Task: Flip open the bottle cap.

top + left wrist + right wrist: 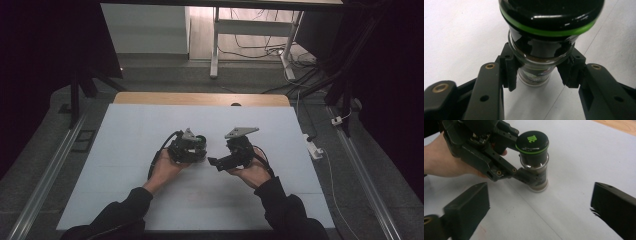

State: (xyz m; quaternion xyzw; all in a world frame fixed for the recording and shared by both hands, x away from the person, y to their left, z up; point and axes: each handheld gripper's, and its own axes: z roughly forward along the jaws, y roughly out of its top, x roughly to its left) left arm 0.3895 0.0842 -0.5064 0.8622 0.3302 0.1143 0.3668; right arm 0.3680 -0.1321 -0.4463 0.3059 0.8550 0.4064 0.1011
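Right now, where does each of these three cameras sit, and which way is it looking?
High view: above the table, looking forward and down; forearms, both hands.
Left gripper view: on the left tongs, along its jaws clamped on the jar.
Right gripper view: on the right tongs, jaws open, facing the jar.
Shared: both gripper views show the jar.

A white sheet [150, 145] is laid over the wooden tabletop [200, 98], and a black-capped glass jar [534, 160], probably spice, is stood on it.

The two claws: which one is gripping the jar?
The left claw, pinched on the glass jar under its green-ringed black lid. The right claw gapes wide with nothing between its jaws.
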